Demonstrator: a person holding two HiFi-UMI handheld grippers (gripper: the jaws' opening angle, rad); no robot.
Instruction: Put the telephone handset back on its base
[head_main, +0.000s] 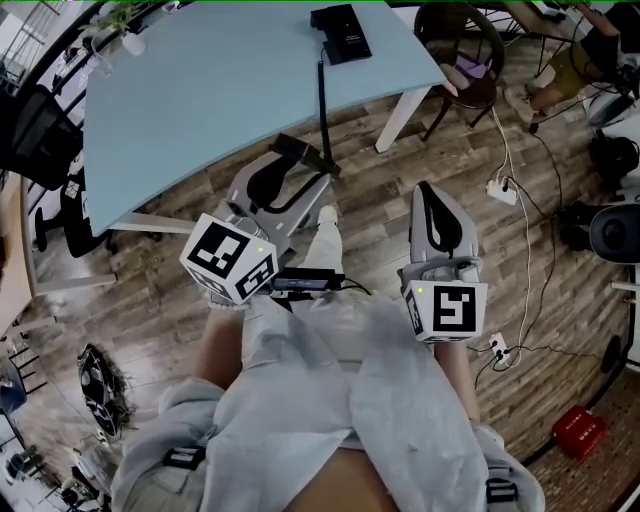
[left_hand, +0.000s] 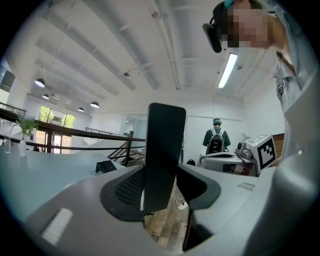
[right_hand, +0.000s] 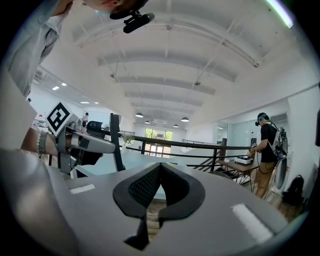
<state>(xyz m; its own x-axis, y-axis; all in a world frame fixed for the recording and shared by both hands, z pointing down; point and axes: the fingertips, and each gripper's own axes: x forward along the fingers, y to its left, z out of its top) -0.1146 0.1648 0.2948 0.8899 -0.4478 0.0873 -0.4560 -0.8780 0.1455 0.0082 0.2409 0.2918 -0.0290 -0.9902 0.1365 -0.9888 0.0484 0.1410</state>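
One handset (left_hand: 165, 150) in left gripper (left_hand: 161, 191), table (head_main: 200, 100) ahead

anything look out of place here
The telephone handset is off its base: the left tongs clamp it upright in the air, while the base sits near the far edge of the blue table. Nothing else stands out.
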